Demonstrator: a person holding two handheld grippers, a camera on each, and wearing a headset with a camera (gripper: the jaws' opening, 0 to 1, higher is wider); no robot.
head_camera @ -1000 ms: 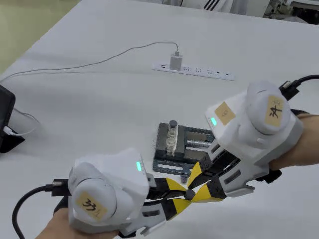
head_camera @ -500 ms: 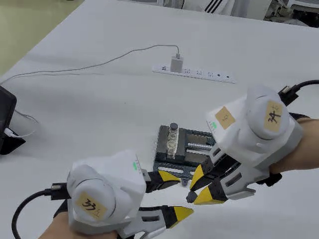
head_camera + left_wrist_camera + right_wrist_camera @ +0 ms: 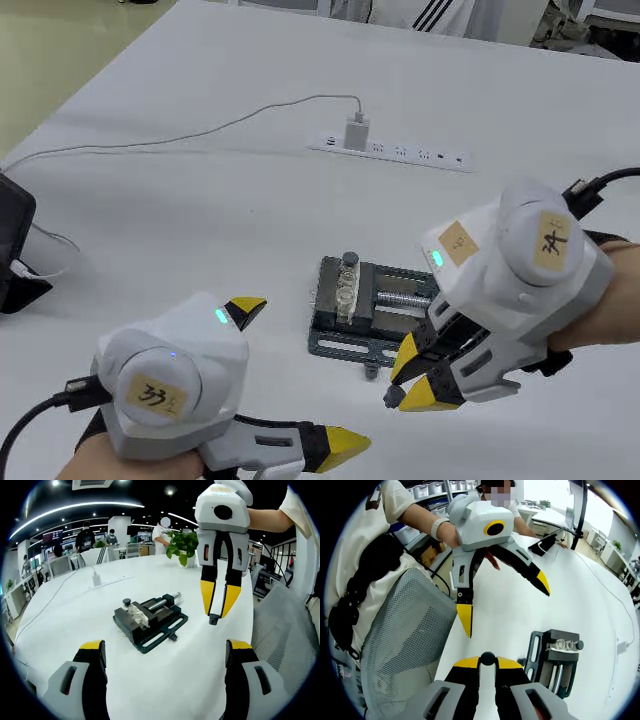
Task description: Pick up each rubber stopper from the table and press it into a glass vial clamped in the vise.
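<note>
My right gripper (image 3: 403,383) is shut on a small dark rubber stopper (image 3: 392,400), held just right of and nearer than the black vise (image 3: 330,335). The vise clamps a row of glass vials (image 3: 345,287); the farthest one carries a dark stopper (image 3: 349,259). My left gripper (image 3: 295,372) stands wide open and empty at the lower left. In the right gripper view the stopper (image 3: 487,658) sits between my right gripper's (image 3: 487,663) yellow tips, with the vise (image 3: 555,667) beyond and the left gripper (image 3: 504,601) spread above. In the left gripper view the right gripper (image 3: 216,611) hangs right of the vise (image 3: 155,630).
A white power strip (image 3: 400,153) with a plugged charger (image 3: 355,130) and its cable lies at the back of the white table. A black device (image 3: 12,240) sits at the left edge. A mesh chair (image 3: 405,640) stands beside the table.
The left gripper's tips were closed against the right gripper's tips; it has opened wide and drawn back to the left. The right gripper keeps the stopper and has barely moved.
</note>
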